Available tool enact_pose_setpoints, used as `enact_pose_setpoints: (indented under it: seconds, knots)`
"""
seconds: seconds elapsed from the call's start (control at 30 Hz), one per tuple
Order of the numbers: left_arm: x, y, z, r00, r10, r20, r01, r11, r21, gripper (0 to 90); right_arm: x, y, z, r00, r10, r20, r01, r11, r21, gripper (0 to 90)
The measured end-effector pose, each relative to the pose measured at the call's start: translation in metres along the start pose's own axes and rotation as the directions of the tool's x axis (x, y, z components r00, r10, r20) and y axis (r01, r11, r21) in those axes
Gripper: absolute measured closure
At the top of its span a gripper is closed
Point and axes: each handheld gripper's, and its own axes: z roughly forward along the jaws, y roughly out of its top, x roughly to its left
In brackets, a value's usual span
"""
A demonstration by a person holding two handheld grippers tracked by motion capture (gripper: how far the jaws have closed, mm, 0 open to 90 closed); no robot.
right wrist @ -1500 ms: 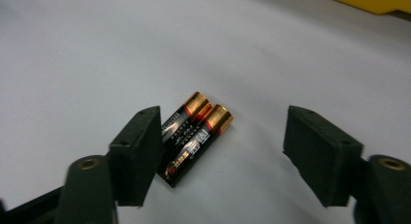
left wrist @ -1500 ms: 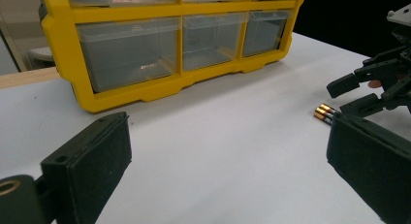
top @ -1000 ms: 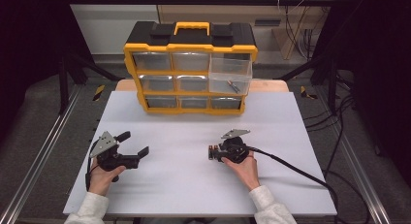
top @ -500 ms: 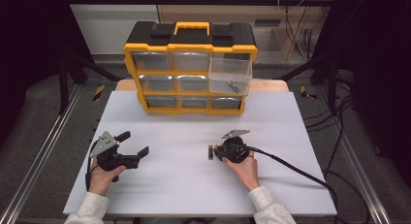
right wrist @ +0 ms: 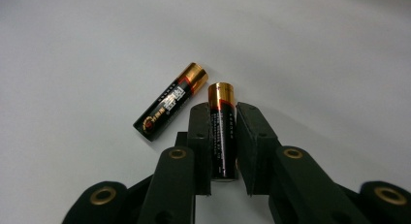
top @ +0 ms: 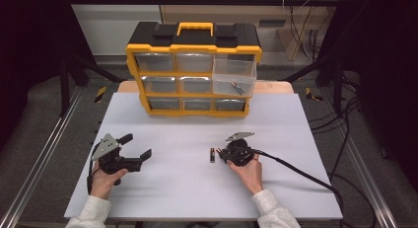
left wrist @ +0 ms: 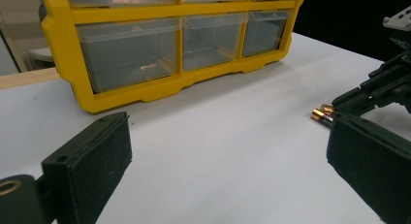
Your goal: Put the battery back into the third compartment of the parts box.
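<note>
Nine clear drawers sit in the yellow organizer box [top: 193, 72] at the far side of the white table [top: 162, 198]. The top right drawer [top: 235, 75] is pulled out and holds a small dark item, too small to identify.

The left gripper [top: 132, 150] rests at the near left of the table, well apart from the work. Its jaws stand wide apart and hold nothing.

The right gripper [right wrist: 224, 136] is at the table's centre, low over the surface. Its jaws are nearly closed around one battery [right wrist: 222, 132], pads against both sides of the barrel. Judging from the right gripper view, the grip sits on the rear half of the cell, with the gold end protruding forward.

A second battery [right wrist: 170, 102] lies on the table just beside the held one, angled away, its gold end near the other's tip.

Procedure for the pick:
- Keep the pads parallel to the barrel so the round cell does not roll out.
- Lift straight up to avoid nudging the loose cell.
- Carry toward the open drawer with the cell level.

Both labels are black with a red band and small white print; the text is too fine to read.
</note>
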Motion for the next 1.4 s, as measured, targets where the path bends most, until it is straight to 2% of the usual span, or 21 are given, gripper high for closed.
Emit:
enact_pose_setpoints:
  seconds: [0.27, 0.6, 1.0, 1.03, 1.17, 1.27, 1.33, 1.4]
  knots:
    - [0.0, 0.0, 0.0, 1.0, 0.001, -0.001, -0.001, 1.0, 0.002, 1.9, -0.001, 0.006, -0.014, 0.9999, -0.005, -0.017, 0.004, 1.0, -0.031, 77.3]
    - [-0.001, 0.0, 0.001, 1.0, 0.0, -0.001, 0.0, 1.0, 0.002, 1.9, -0.005, 0.016, -0.046, 0.9996, -0.017, -0.024, 0.015, 0.994, -0.106, 77.3]
    - [-0.001, 0.0, 0.001, 1.0, -0.001, -0.002, 0.001, 1.0, 0.004, 1.9, -0.014, 0.028, -0.091, 0.9987, -0.023, -0.045, 0.014, 0.98, -0.2, 77.3]
    - [-0.001, 0.0, 0.001, 1.0, -0.001, -0.002, 0.001, 1.0, 0.004, 1.9, -0.015, 0.03, -0.099, 0.999, -0.025, -0.038, 0.017, 0.977, -0.211, 77.3]
    - [-0.001, 0.0, 0.001, 1.0, -0.001, -0.003, 0.001, 1.0, 0.004, 1.9, -0.017, 0.033, -0.11, 0.9991, -0.031, -0.028, 0.024, 0.973, -0.232, 77.3]
    - [-0.001, 0.0, 0.001, 1.0, -0.002, -0.004, 0.002, 1.0, 0.002, 1.9, -0.019, 0.039, -0.125, 0.9989, -0.047, -0.002, 0.046, 0.966, -0.255, 77.3]
    - [-0.001, 0.0, 0.001, 1.0, -0.002, -0.004, 0.002, 1.0, 0.003, 1.9, -0.019, 0.04, -0.128, 0.9989, -0.047, 0.001, 0.046, 0.964, -0.261, 77.3]
    - [-0.001, 0.0, 0.001, 1.0, -0.001, -0.004, 0.001, 1.0, 0.004, 1.9, -0.018, 0.045, -0.138, 0.9986, -0.053, 0.0, 0.051, 0.958, -0.282, 77.3]
